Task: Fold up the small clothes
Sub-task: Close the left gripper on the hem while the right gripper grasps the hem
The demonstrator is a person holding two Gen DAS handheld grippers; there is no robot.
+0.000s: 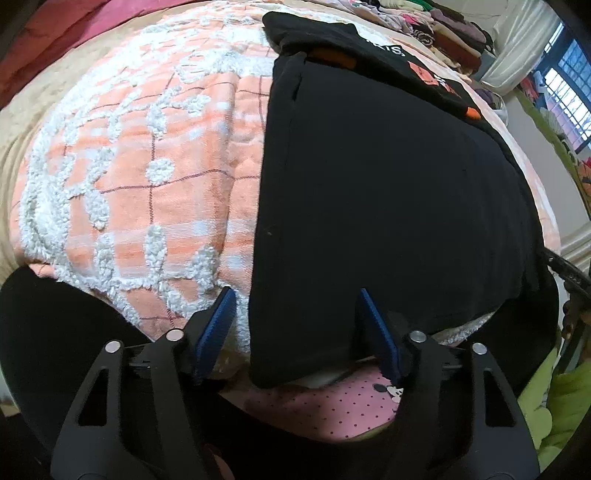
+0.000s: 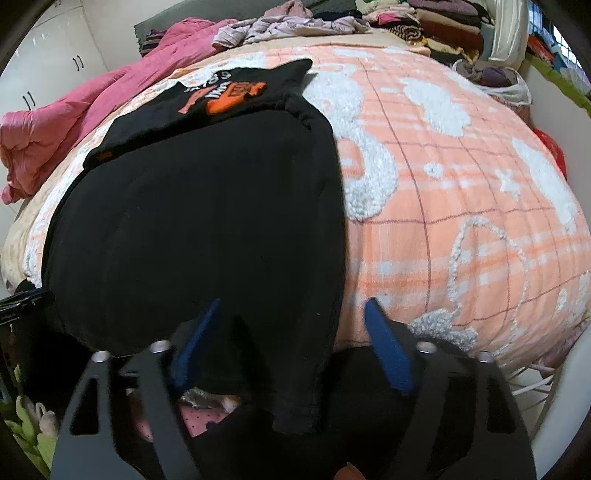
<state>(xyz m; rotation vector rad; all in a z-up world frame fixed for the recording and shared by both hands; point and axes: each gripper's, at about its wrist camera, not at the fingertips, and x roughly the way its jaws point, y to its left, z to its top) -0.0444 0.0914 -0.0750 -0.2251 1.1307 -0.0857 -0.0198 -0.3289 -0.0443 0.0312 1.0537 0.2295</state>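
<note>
A black garment (image 1: 369, 184) (image 2: 203, 221) lies spread flat on the bed, its orange print (image 1: 424, 74) (image 2: 232, 94) at the far end. My left gripper (image 1: 295, 293) sits at the garment's near left corner. The cloth's edge lies between its blue pads (image 1: 218, 325), which stand apart from it, so the gripper is open. My right gripper (image 2: 293, 302) is at the near right corner, where a black flap hangs down between its blue pads (image 2: 388, 350). There is a gap on the right side, so it is open too.
The bed carries an orange plaid blanket with white fleece shapes (image 1: 147, 166) (image 2: 461, 184). A pink quilt (image 2: 74, 122) is bunched at the far left, and piled clothes (image 2: 424, 22) (image 1: 454, 33) line the far edge. Pink dotted fabric (image 1: 332, 406) lies below the near edge.
</note>
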